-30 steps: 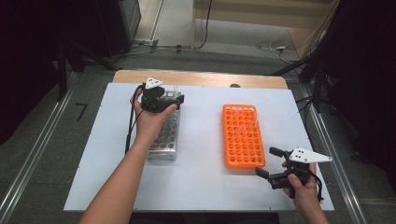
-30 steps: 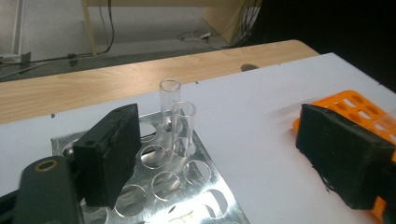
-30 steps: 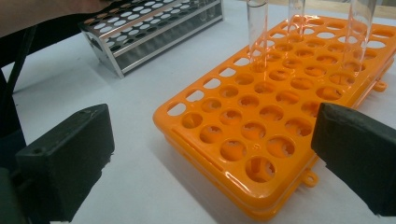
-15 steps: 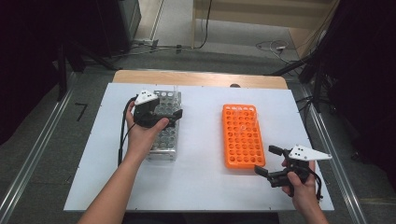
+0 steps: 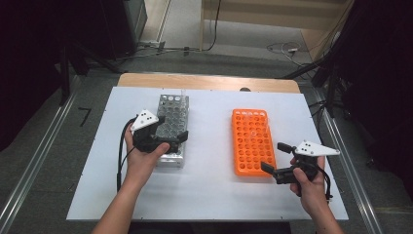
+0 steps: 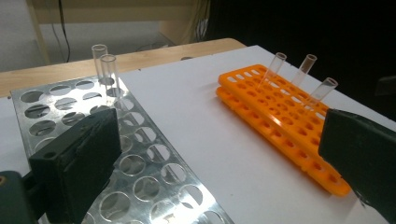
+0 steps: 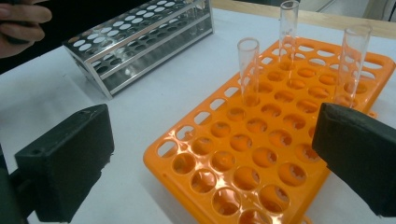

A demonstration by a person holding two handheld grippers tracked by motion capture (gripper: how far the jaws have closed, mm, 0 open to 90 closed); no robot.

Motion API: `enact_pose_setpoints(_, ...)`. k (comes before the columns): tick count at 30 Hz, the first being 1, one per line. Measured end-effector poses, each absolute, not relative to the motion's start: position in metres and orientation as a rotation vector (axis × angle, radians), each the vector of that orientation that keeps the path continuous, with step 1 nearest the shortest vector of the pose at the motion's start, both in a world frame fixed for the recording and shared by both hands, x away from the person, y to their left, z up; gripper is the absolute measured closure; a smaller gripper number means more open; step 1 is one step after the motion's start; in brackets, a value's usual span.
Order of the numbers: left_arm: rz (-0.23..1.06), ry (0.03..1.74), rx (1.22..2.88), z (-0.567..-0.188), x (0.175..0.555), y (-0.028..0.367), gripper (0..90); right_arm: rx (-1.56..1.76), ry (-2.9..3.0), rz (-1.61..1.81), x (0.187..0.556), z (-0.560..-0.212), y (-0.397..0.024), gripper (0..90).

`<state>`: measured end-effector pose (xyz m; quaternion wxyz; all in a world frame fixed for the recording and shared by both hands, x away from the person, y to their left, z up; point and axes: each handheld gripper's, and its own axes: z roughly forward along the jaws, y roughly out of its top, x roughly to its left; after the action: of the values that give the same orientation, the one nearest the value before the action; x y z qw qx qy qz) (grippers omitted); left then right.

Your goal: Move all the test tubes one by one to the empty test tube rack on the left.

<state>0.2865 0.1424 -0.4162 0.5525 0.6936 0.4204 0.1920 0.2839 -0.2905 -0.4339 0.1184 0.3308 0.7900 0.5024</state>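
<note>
A metal tube rack [image 5: 171,117] lies left of centre on the white table, with two clear tubes [image 6: 105,70] upright at its far corner. To its right lies an orange rack [image 5: 251,139], where three clear tubes [image 7: 247,65] stand in the far rows. My left gripper [image 5: 178,141] hovers over the metal rack's near end. Its jaws have just been opening, and nothing is between them [image 6: 222,140]. My right gripper [image 5: 275,157] is open beside the orange rack's near right corner, with the rack [image 7: 261,154] below its empty jaws [image 7: 212,140].
The white table top [image 5: 209,195] has bare room in front of and between the racks. A wooden strip [image 5: 204,82] borders its far edge. Grey floor, metal rails and cables surround the table. The left hand [image 7: 21,21] appears far off in the right gripper view.
My left gripper has drawn back along the metal rack from its far end to its near end. The right gripper has barely shifted.
</note>
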Motion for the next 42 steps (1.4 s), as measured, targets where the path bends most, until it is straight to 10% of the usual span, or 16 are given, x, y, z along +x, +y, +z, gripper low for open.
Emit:
enact_pose_setpoints(23, 0.422, 0.960, 1.674, -0.430, 0.265, 0.129, 0.0, 0.913, 2.424, 1.434, 0.345, -0.429, -0.257, 6.1)
enact_pose_setpoints(42, 0.395, 0.961, 1.675, -0.434, 0.264, 0.126, 0.0, 0.997, 2.419, 1.220, 0.362, -0.462, -0.246, 70.5)
